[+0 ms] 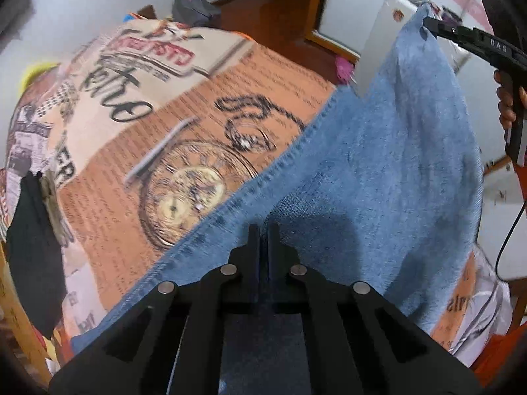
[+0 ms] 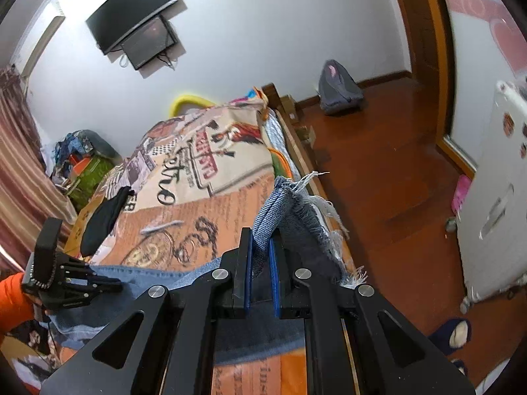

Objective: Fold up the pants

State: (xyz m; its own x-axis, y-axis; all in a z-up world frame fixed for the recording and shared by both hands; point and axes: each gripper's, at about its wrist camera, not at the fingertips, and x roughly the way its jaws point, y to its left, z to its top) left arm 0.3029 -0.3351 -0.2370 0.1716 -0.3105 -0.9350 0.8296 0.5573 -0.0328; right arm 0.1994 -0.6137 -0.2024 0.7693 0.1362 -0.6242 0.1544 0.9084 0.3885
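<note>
Left wrist view first: left tongs [image 1: 263, 230] pressed shut to a slit, pointing steeply down onto the pants [image 1: 378, 164], apparently pinching the denim right at the tips. To the left of these tongs, only bare printed bed cover [image 1: 164, 115]. Ahead and to their right, blue denim rising in a slack sheet up to the right tongs [image 1: 428, 23], carried high by a hand [image 1: 507, 105] and gripping one end of the pants well above the bed.

Right wrist view: right tongs clamped on a thick, bunched wad of denim, with the frayed hem [image 2: 322, 204] spilling off to their right, over the bed's edge and the wooden floor [image 2: 378, 181]. Far to their left and lower, left tongs on the near edge of the cloth.

Likely trouble from here:
- The thin layer slipping out of the left tongs under tension, given so slight a bite.
- The bed cover dragging along, if caught in the same pinch.
- A crooked fold from carrying the two held points unevenly.
- Loose hem threads snagging.

Shown only from the left wrist: the whole hanging span of denim and its stitched seam. Shown only from the right wrist: the fray, the thickness of the wad between the blue pads, an orange sleeve [image 2: 13, 296] behind the left tongs, and a black cloth [image 2: 102, 220] on the bed beyond them.
</note>
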